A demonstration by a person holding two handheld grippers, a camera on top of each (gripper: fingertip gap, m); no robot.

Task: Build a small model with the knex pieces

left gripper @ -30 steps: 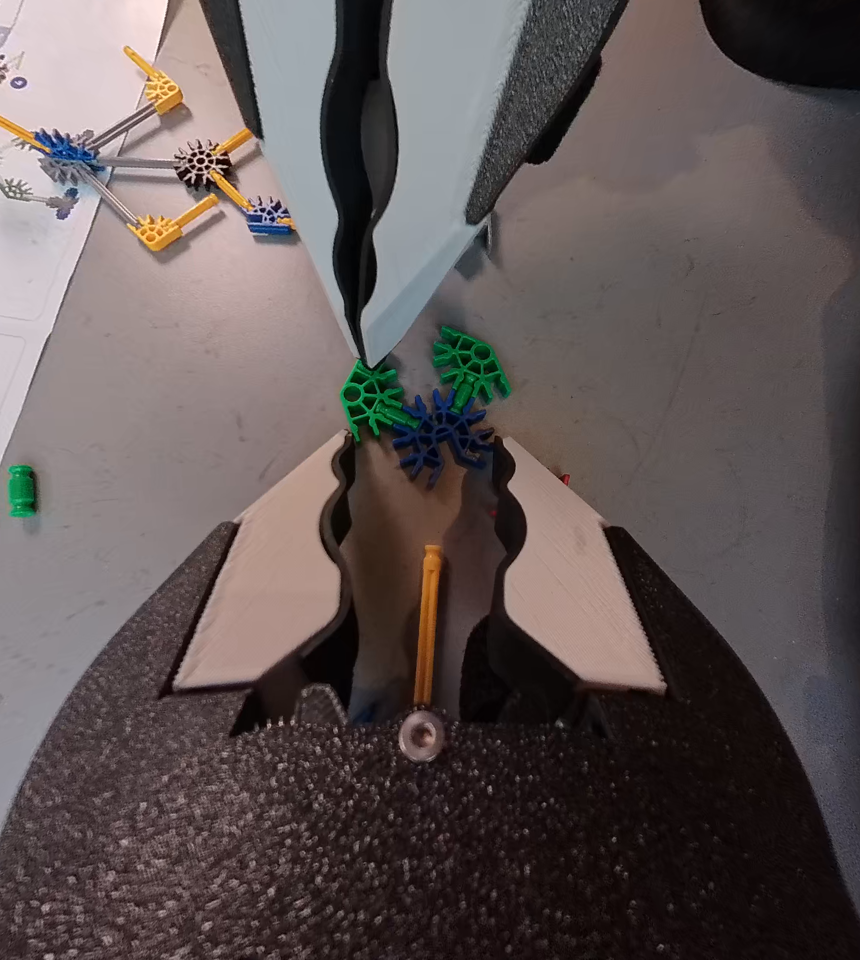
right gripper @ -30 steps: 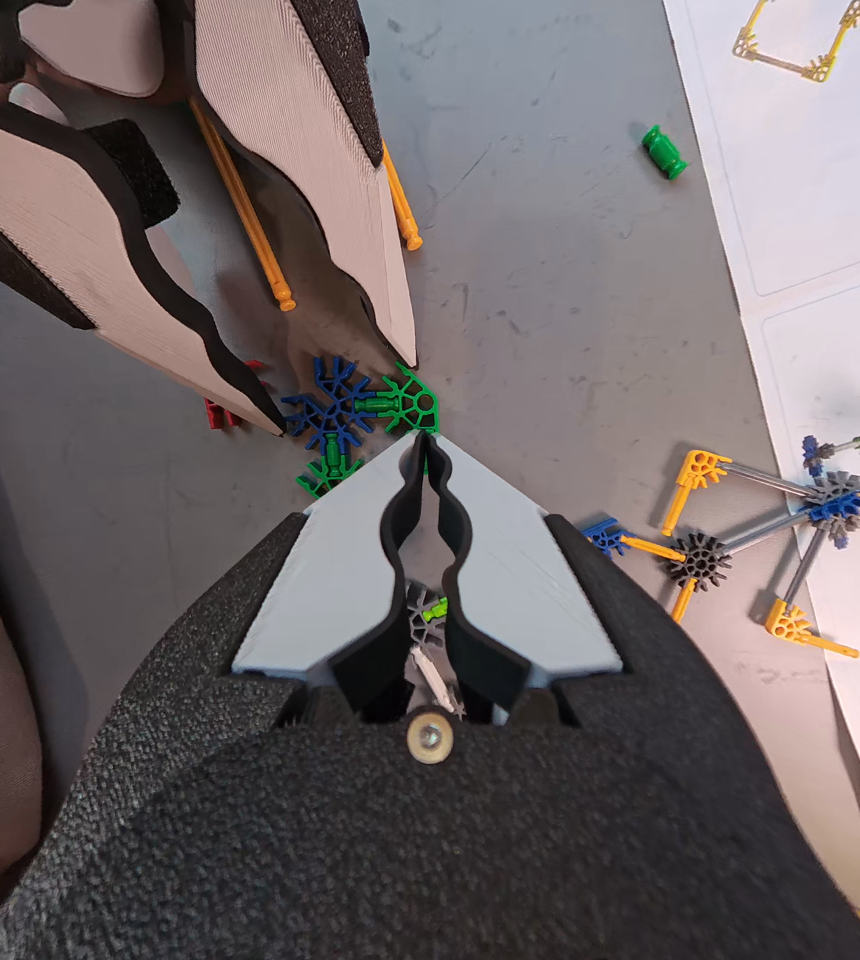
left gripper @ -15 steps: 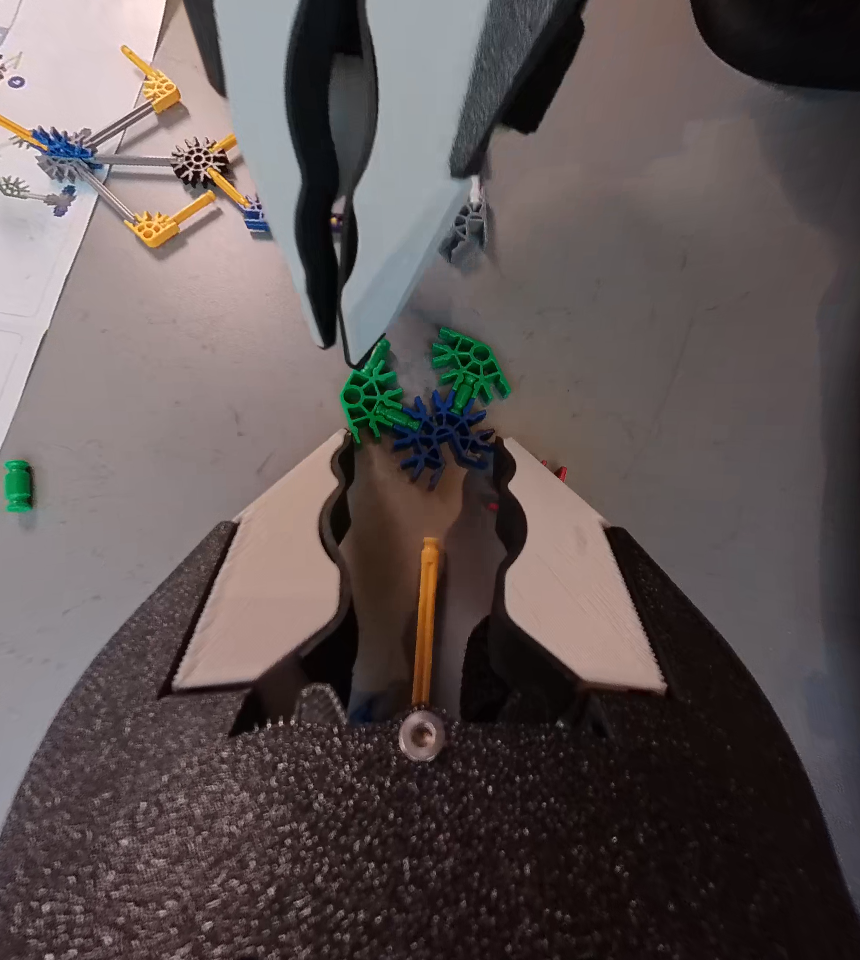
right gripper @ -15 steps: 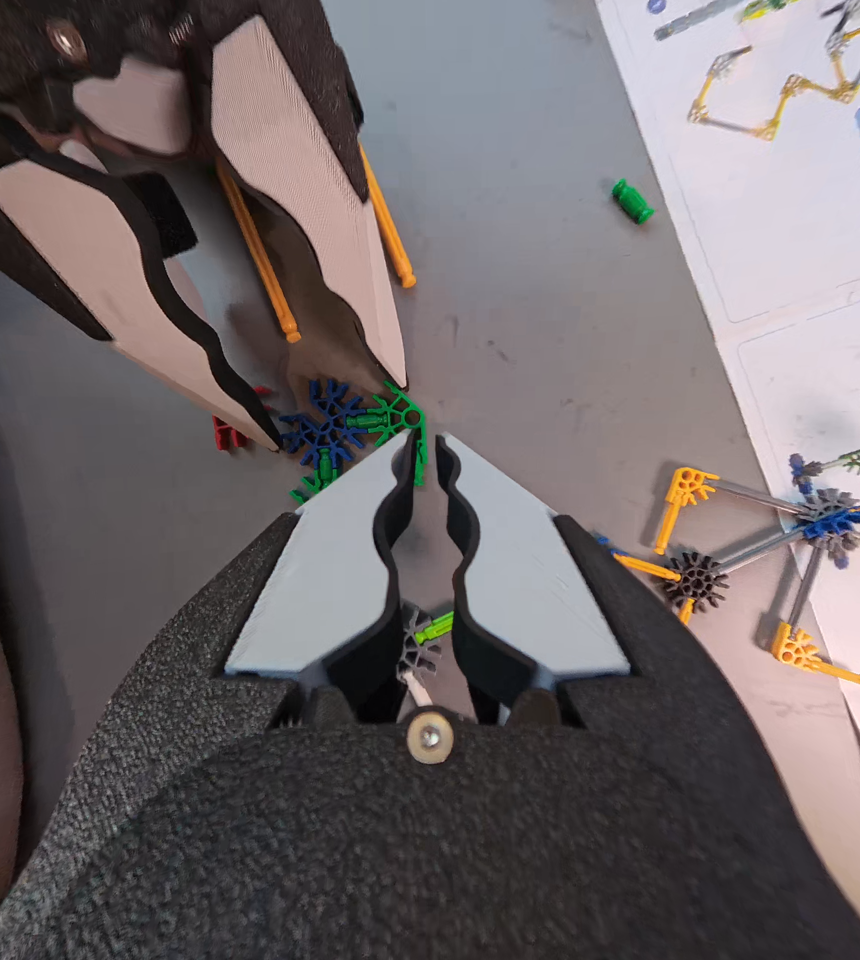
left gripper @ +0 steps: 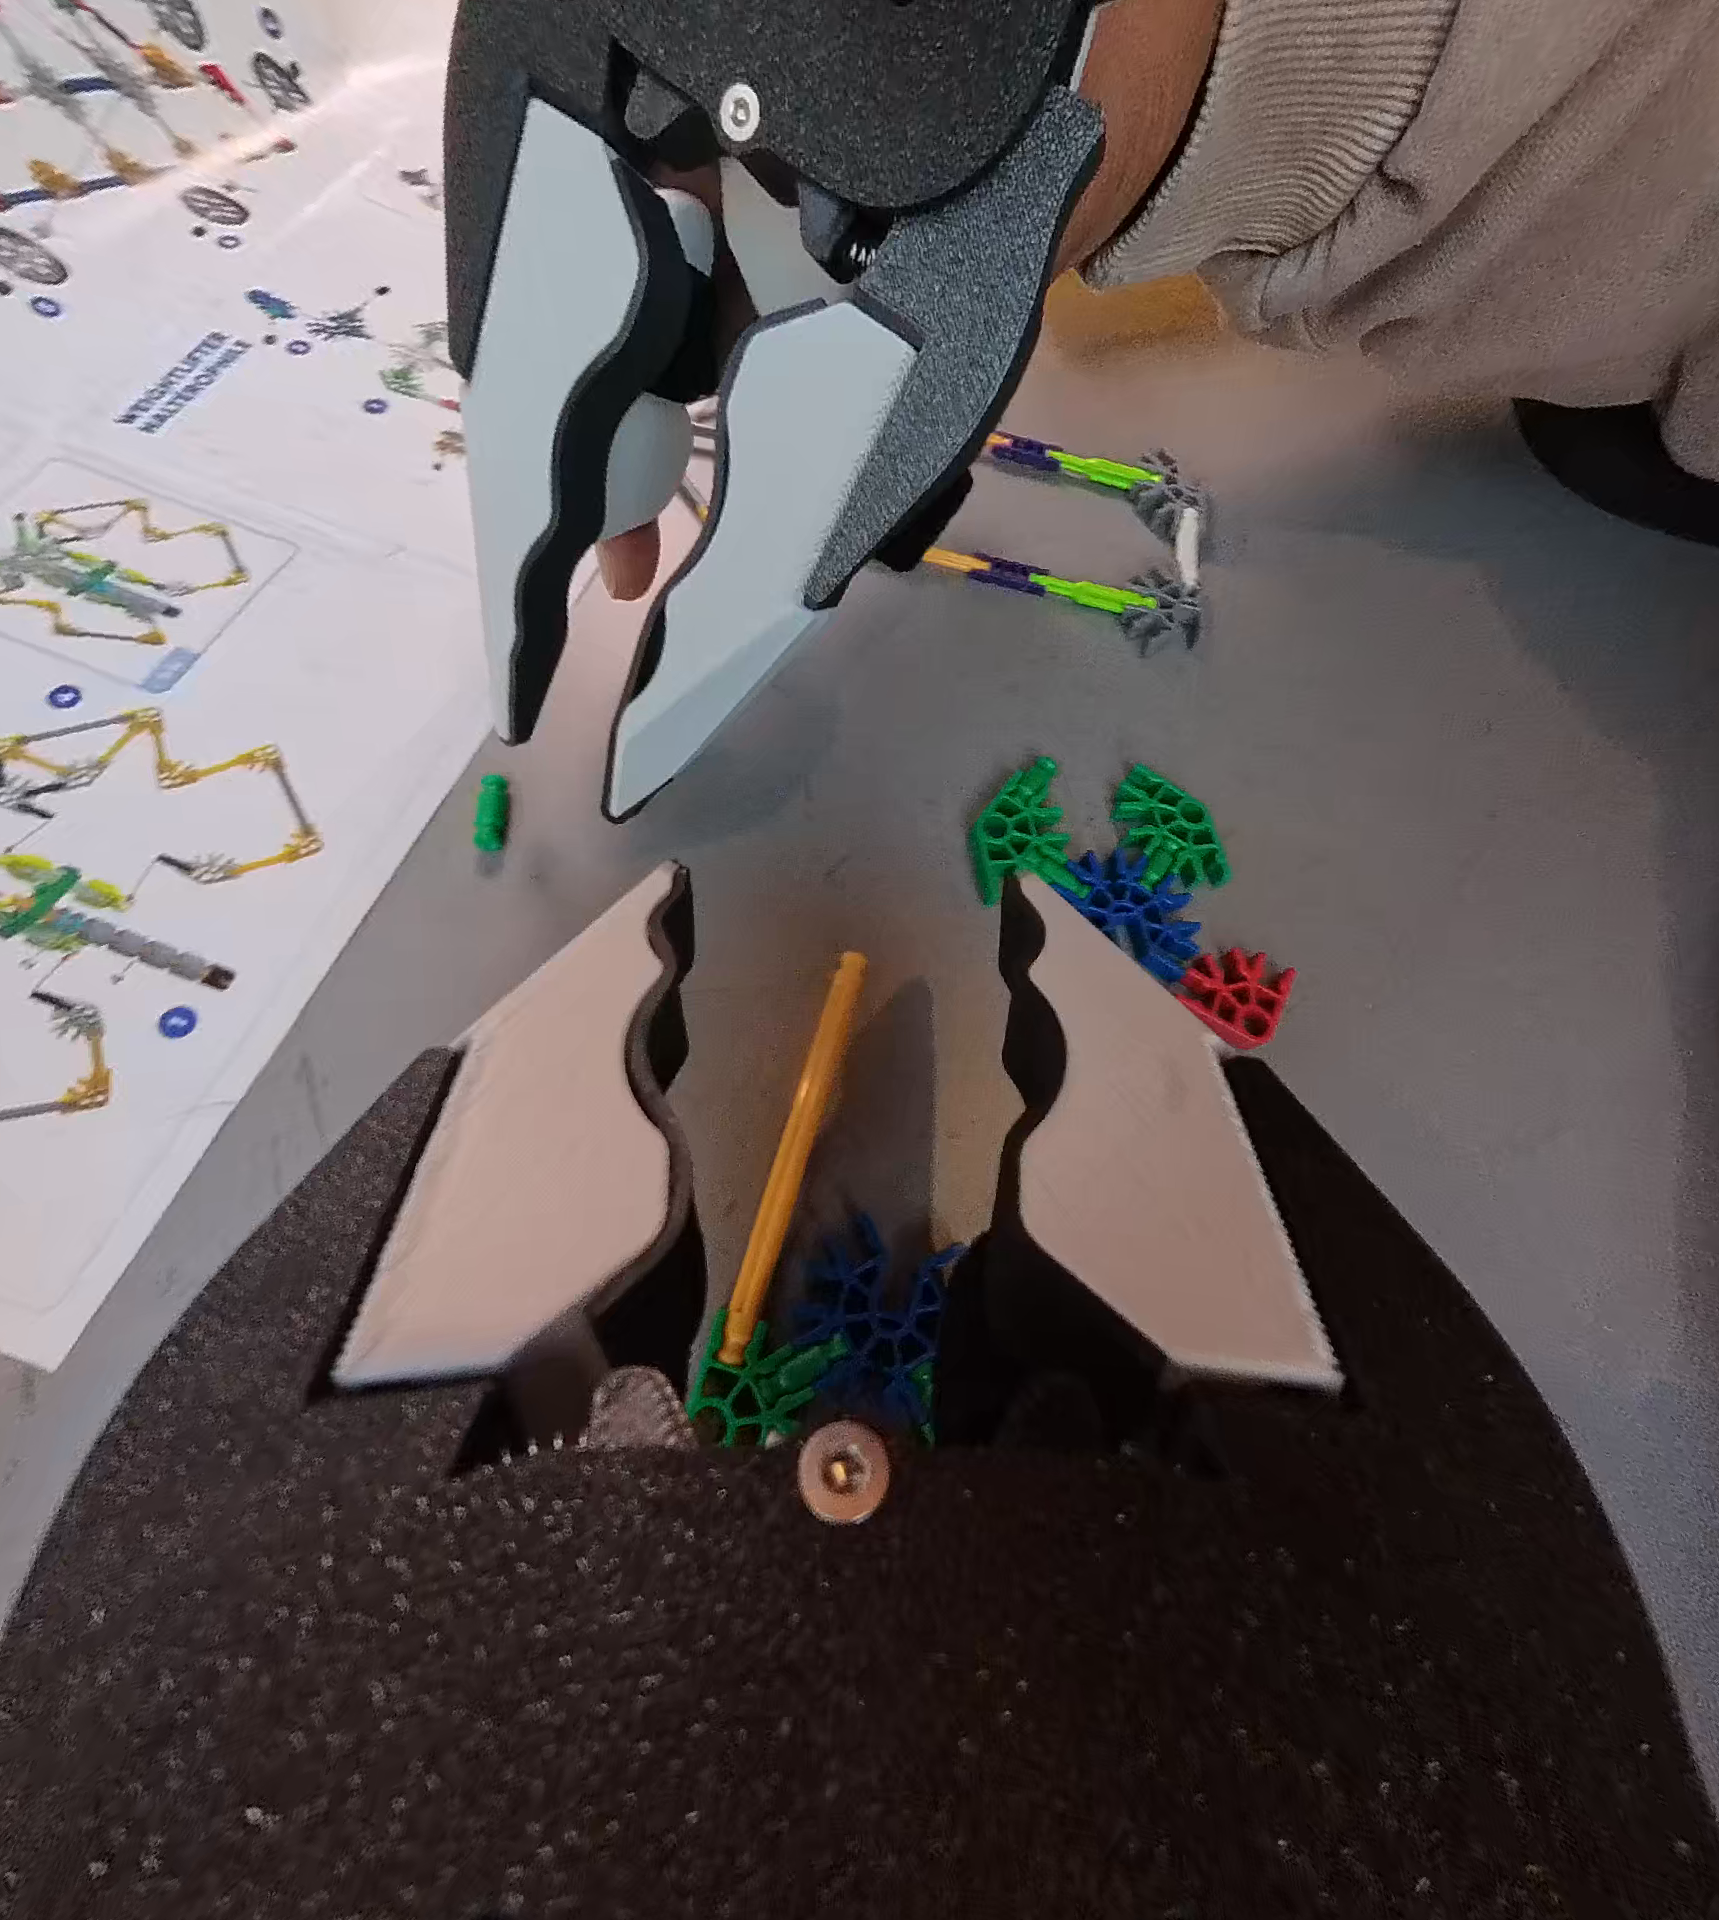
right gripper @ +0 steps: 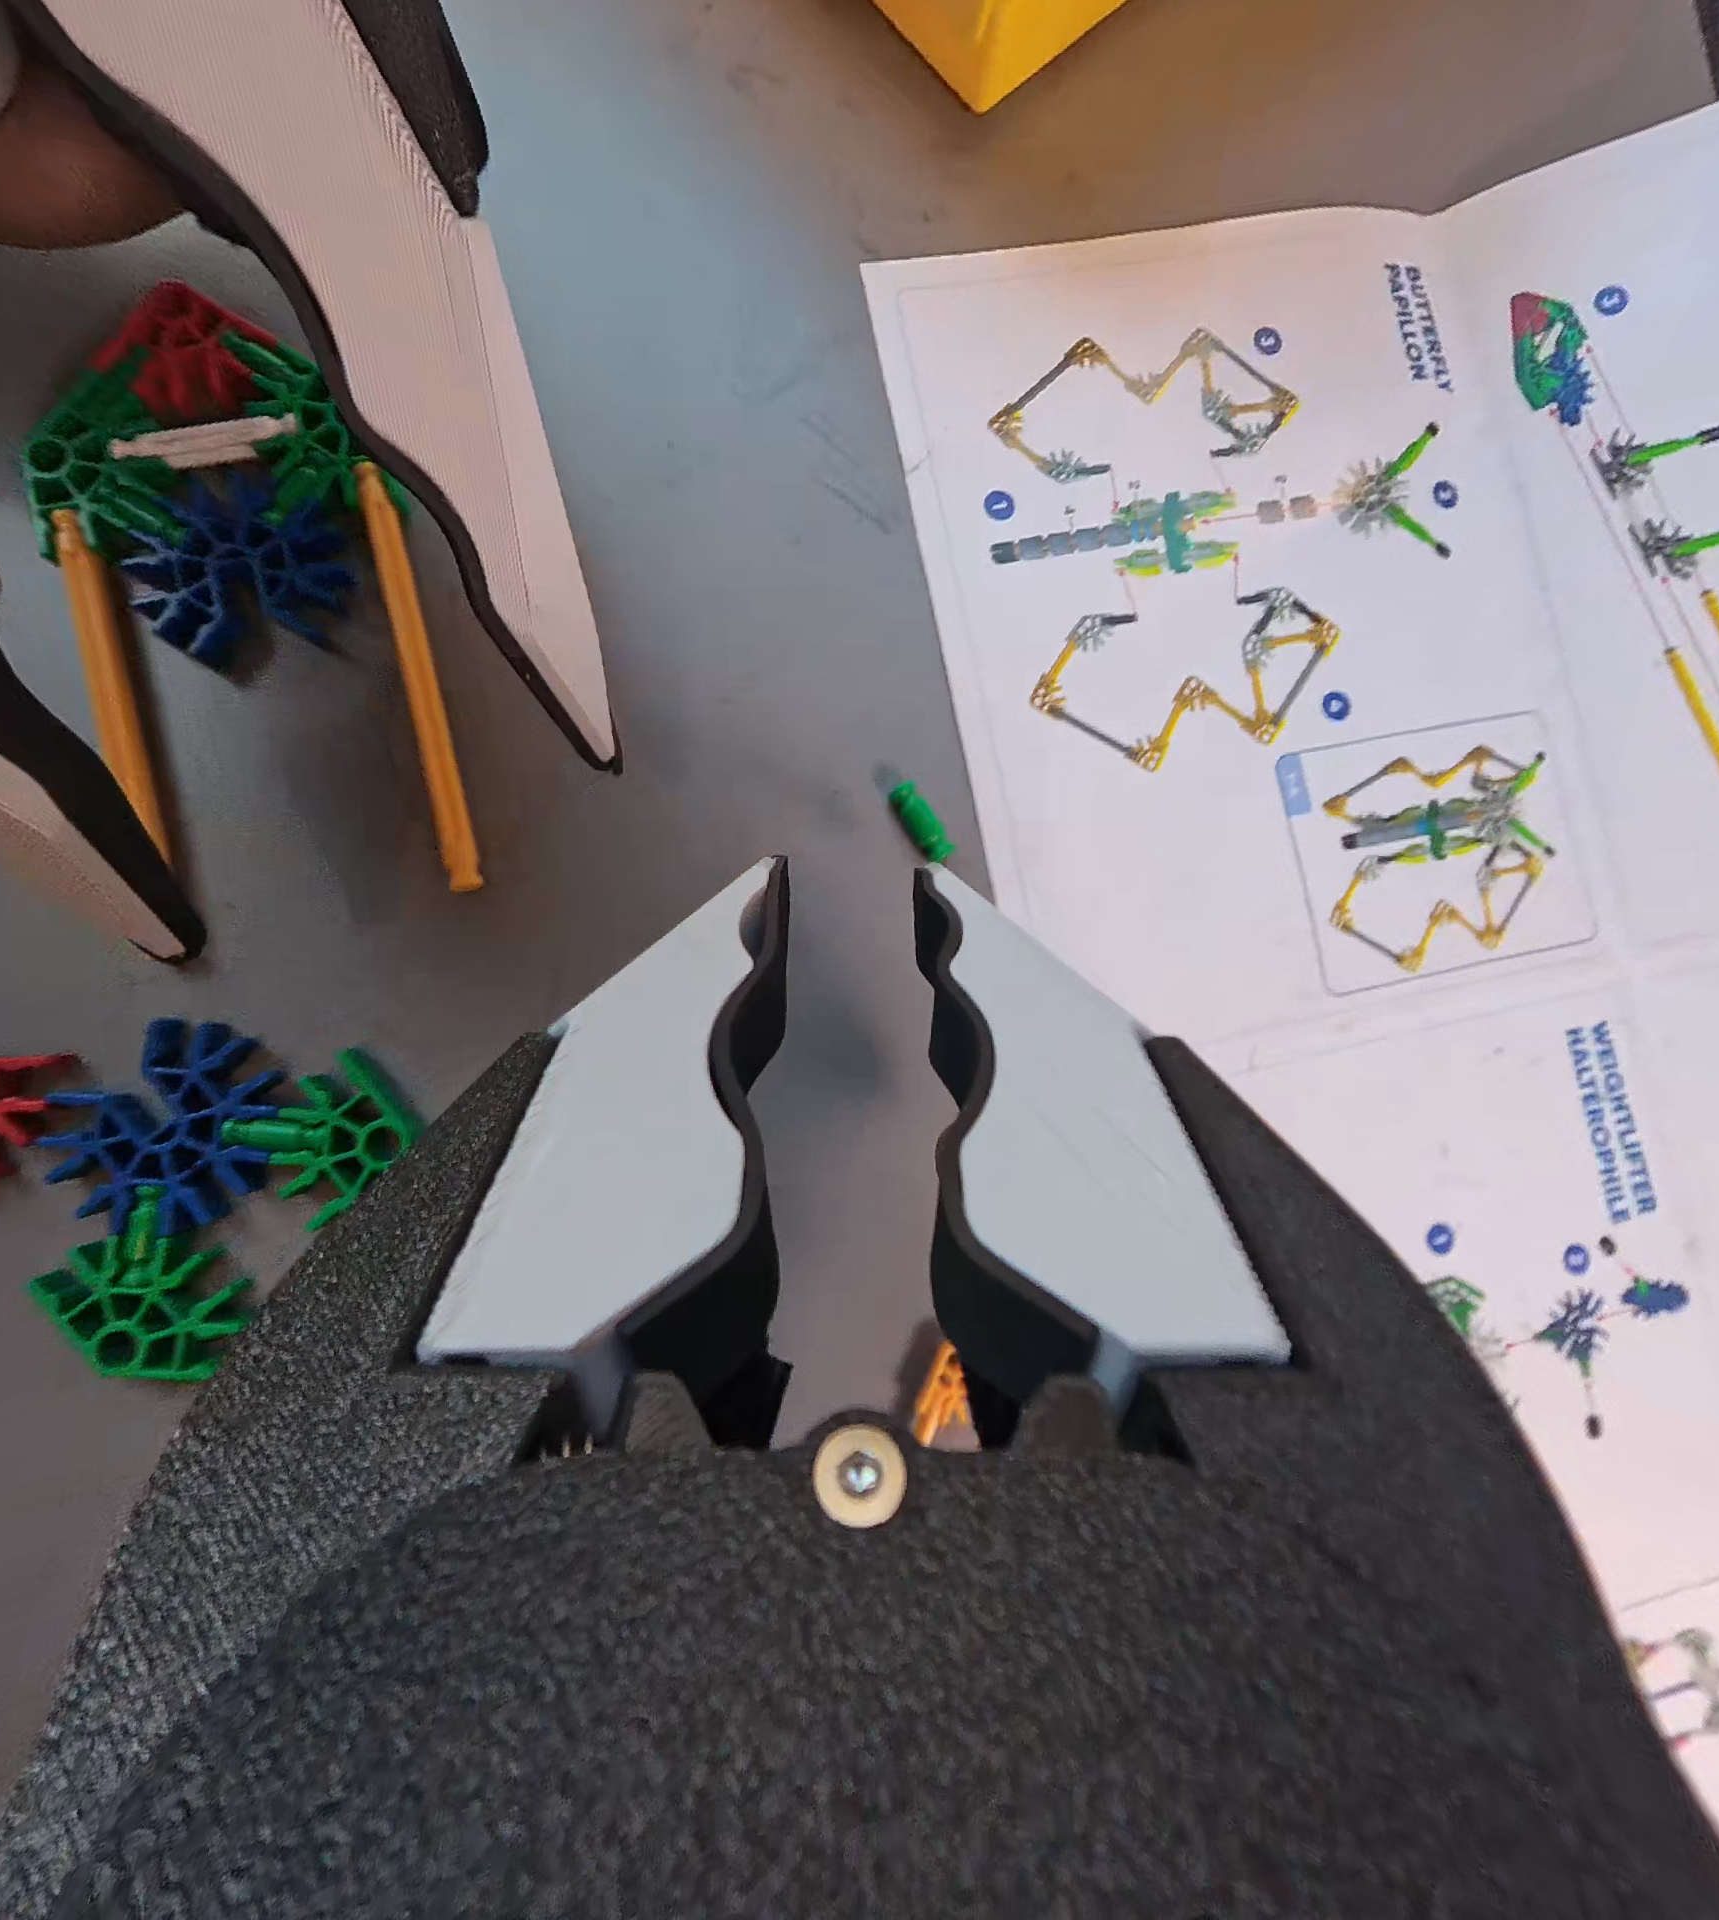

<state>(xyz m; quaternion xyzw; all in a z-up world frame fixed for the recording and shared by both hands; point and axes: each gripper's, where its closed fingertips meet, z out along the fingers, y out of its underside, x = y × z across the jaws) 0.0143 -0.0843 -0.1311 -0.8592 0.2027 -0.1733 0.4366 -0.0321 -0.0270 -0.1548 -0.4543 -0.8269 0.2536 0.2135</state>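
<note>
My left gripper [left gripper: 844, 883] is open with beige fingers, hovering over an assembly of green and blue connectors with a yellow rod [left gripper: 801, 1122]. The right wrist view shows that assembly [right gripper: 221, 561] with two yellow rods, a white rod and a red connector, lying between the left gripper's fingers [right gripper: 481, 436]. My right gripper [right gripper: 850, 873] is open and empty, light blue fingers, just short of a small green spacer [right gripper: 912, 821]. It also shows in the left wrist view [left gripper: 569, 774], next to the spacer [left gripper: 491, 812]. A loose green, blue and red connector cluster [left gripper: 1115, 883] lies by my left gripper's right fingertip.
A white instruction sheet [right gripper: 1354, 623] covers the grey table beside the spacer; it also shows in the left wrist view [left gripper: 107, 675]. Two purple-green rods with grey connectors [left gripper: 1094, 530] lie farther off. A yellow box [right gripper: 1000, 42] stands at the far edge. A sleeved arm [left gripper: 1457, 208] holds the right gripper.
My right gripper has opened and moved from the connector cluster to the green spacer by the sheet. My left gripper has shifted left, so the cluster now lies at its right fingertip.
</note>
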